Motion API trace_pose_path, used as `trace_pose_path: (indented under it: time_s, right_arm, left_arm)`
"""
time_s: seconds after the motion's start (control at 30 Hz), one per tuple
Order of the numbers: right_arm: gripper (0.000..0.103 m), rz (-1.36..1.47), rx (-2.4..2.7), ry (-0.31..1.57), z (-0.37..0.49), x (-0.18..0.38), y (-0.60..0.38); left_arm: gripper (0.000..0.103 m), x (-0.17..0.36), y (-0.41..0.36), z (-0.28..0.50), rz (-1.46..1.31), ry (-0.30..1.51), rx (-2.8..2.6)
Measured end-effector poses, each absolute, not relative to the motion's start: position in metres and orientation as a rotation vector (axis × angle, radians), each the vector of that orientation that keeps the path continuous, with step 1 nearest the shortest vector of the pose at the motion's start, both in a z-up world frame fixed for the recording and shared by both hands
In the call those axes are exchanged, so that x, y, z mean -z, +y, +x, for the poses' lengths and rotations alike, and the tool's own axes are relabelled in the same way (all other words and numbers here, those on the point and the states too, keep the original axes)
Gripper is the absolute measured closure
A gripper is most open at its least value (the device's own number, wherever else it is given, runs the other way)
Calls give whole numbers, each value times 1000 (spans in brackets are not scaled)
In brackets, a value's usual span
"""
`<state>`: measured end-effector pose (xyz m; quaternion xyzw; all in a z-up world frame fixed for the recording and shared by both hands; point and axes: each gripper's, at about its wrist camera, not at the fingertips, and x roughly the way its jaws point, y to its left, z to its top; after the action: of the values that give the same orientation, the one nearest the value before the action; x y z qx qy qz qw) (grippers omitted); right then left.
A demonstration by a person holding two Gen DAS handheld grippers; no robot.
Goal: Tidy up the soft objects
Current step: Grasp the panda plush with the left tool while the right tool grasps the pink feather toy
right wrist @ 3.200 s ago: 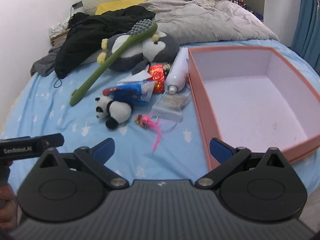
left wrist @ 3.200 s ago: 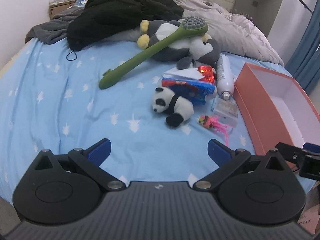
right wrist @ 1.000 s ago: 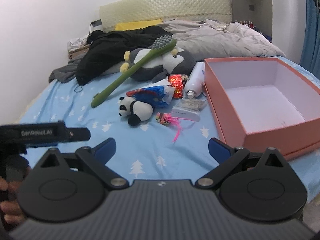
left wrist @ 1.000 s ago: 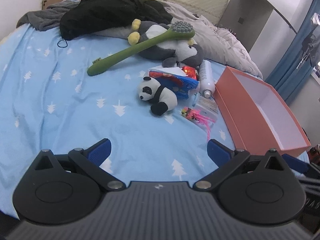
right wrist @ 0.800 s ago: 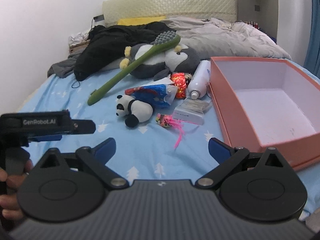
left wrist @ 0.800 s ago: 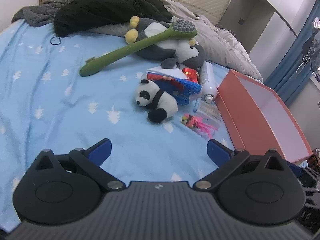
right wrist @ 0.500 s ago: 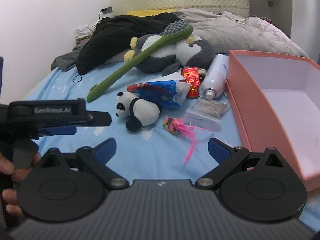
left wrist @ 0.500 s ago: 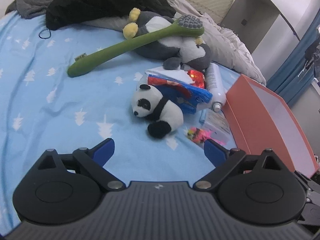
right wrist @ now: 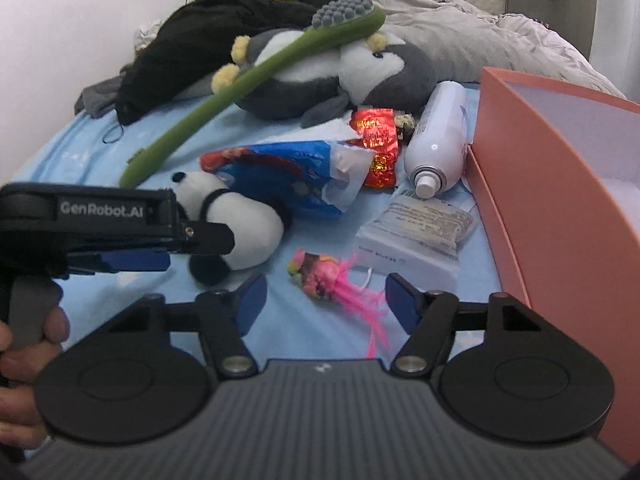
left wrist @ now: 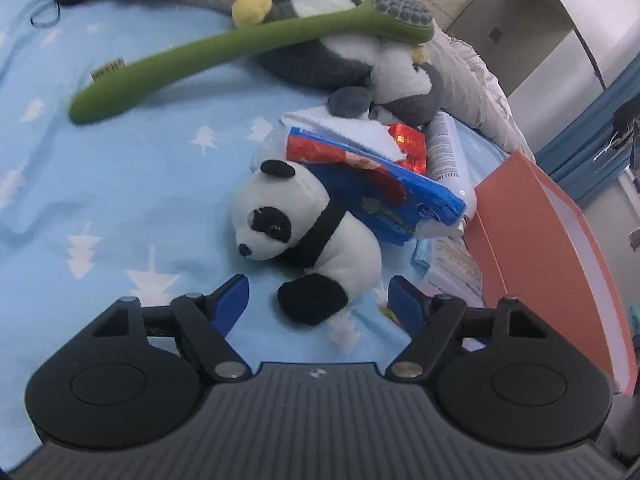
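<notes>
Two tools have just been closing partway, gripping nothing yet. Left tool [left wrist: 318, 294] straddles the panda [left wrist: 304, 232]; squeeze its soft middle. Right tool [right wrist: 322, 294] nears the pink toy [right wrist: 320, 276], box [right wrist: 560, 200] at 3 o'clock.

The panda [left wrist: 308, 224] and grey penguin [right wrist: 320, 76] are fuzzy plush. The bed sheet [left wrist: 120, 184] is soft matt cloth, faintly creased. The blue snack bag [left wrist: 376, 200] and red wrapper [right wrist: 374, 140] are glossy crinkled foil; the white bottle [right wrist: 438, 136] is smooth, shiny plastic. The box [right wrist: 552, 216] looks like matt card. The grippers' bodies are ribbed matt plastic.
</notes>
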<state>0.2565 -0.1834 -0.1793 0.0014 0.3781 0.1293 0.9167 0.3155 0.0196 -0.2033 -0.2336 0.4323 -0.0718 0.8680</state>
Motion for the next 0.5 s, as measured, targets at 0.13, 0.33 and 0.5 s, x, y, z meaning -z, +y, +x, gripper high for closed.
trace_pose_path:
  time_s: [0.13,0.33,0.5]
  right_arm:
    - [48,7,-272,803,271,192,-183]
    - [66,31,-320,827,281,200,-181]
    - [75,29,-326,824,277,195,-178]
  left_arm:
    - [23,214,18,329,-548,903,151]
    - [37,221,20,335,-637,882,152]
    - [43,217,22,332,-621,880,154]
